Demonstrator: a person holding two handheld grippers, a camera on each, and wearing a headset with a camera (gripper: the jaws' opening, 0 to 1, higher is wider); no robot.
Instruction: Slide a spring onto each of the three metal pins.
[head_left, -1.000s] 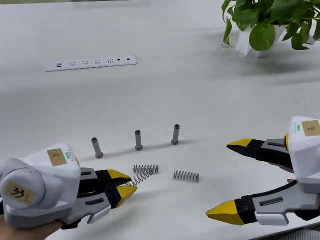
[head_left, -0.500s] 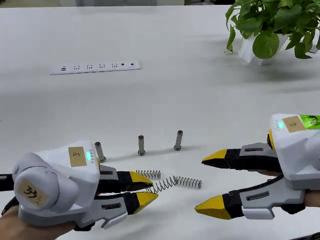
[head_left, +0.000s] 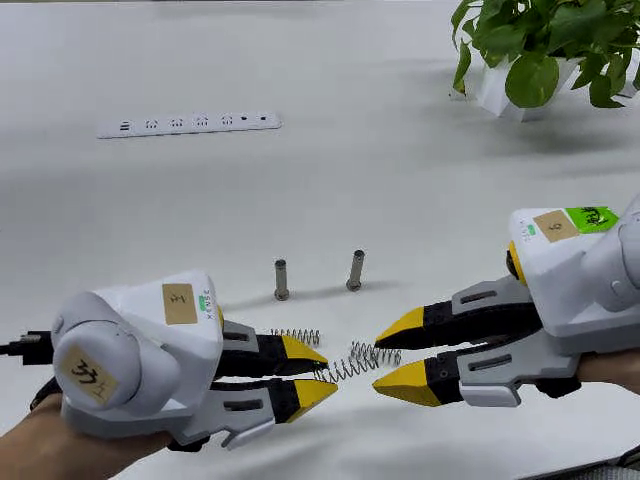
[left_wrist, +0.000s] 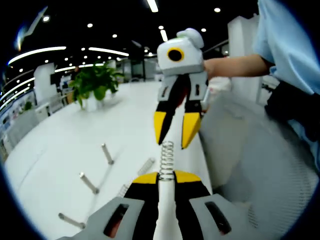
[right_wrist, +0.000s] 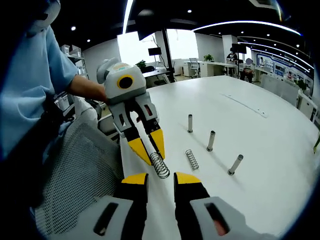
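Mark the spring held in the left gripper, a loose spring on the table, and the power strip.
held spring (head_left: 362, 360), head view, on its middle coils.
loose spring (head_left: 298, 337), head view, on its middle coils.
power strip (head_left: 190, 124), head view, centre of its top face.

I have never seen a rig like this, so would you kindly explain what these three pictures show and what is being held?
A person holds a two-jaw tool in each hand; there is no robot. The wide picture comes from a headset camera looking down at the white table. The two round pictures come from cameras riding on the tools. The left tool is shut on one end of a spring; the right tool is open at its free end. Three metal pins stand on the table, with another spring lying beside them. Farther back are a power strip and a potted plant.
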